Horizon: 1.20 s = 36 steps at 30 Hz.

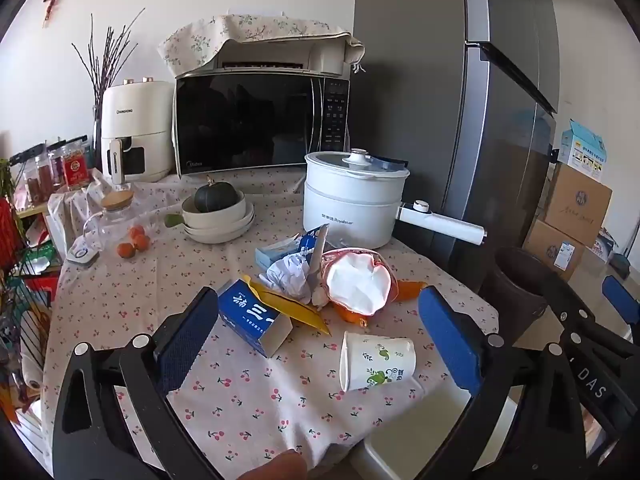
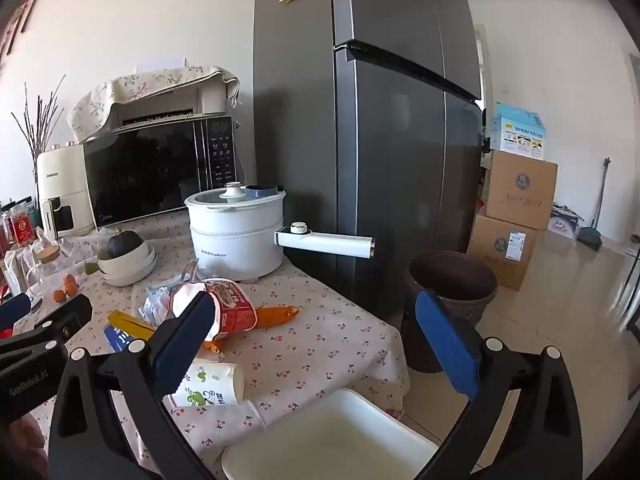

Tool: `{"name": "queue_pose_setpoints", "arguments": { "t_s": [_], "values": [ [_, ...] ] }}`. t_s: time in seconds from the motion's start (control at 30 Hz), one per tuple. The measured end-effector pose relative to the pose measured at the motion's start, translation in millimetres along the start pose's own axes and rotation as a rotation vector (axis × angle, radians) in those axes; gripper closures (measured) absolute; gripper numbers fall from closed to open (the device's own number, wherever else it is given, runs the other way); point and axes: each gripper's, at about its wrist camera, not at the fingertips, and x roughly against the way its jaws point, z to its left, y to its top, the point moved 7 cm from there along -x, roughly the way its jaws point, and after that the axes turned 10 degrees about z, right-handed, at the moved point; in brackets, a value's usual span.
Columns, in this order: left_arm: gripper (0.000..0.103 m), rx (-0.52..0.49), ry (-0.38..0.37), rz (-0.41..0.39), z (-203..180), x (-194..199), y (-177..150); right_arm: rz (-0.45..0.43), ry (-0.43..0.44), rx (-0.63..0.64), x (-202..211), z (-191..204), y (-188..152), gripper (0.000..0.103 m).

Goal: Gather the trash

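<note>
Trash lies on the cherry-print tablecloth (image 1: pixel 248 408): a tipped paper cup (image 1: pixel 376 360), a blue carton (image 1: pixel 252 320), a yellow wrapper (image 1: pixel 292 308), crumpled paper (image 1: pixel 288 272), a red instant-noodle bowl (image 1: pixel 358 284) and an orange wrapper (image 1: pixel 410 290). My left gripper (image 1: pixel 316 344) is open and empty, above the table's near side, with the cup and carton between its fingers' lines. My right gripper (image 2: pixel 316 340) is open and empty, to the right near the table's edge. The cup (image 2: pixel 212 386), noodle bowl (image 2: pixel 228 308) and orange wrapper (image 2: pixel 276 314) show there too. A brown bin (image 2: pixel 452 300) stands on the floor beside the table.
A white electric pot (image 1: pixel 348 204) with a long handle, stacked bowls with a squash (image 1: pixel 218 212), a microwave (image 1: pixel 256 120), an air fryer (image 1: pixel 134 132), a glass jar (image 1: pixel 112 212) and small oranges (image 1: pixel 134 240) stand behind. A grey fridge (image 2: pixel 360 120), cardboard boxes (image 2: pixel 516 208) and a white stool (image 2: pixel 332 436) are at right.
</note>
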Motion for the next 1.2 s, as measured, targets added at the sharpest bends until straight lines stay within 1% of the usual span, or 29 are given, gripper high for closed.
{"name": "queue_pose_setpoints", "arguments": {
  "t_s": [0.2,0.33,0.67,1.2],
  "values": [
    [0.007,0.008,-0.008,0.002,-1.3,-0.2,-0.5,0.011,0.001,0.002,-0.7,-0.9,-0.3,0.005],
    [0.007,0.011,-0.007,0.001,-0.1,-8.6,-10.1,0.009,-0.001,0.007,-3.6,1.5,-5.0,0.005],
    [0.007,0.026,-0.014,0.024,5.6,-11.5,-9.1,0.022,0.002,0.011,-7.9,4.0,-5.7,0.005],
    [0.007,0.029,-0.011,0.037,7.3,-14.9,-11.1,0.029,0.006,0.013,-12.5,7.3,-9.3,0.005]
  ]
}}
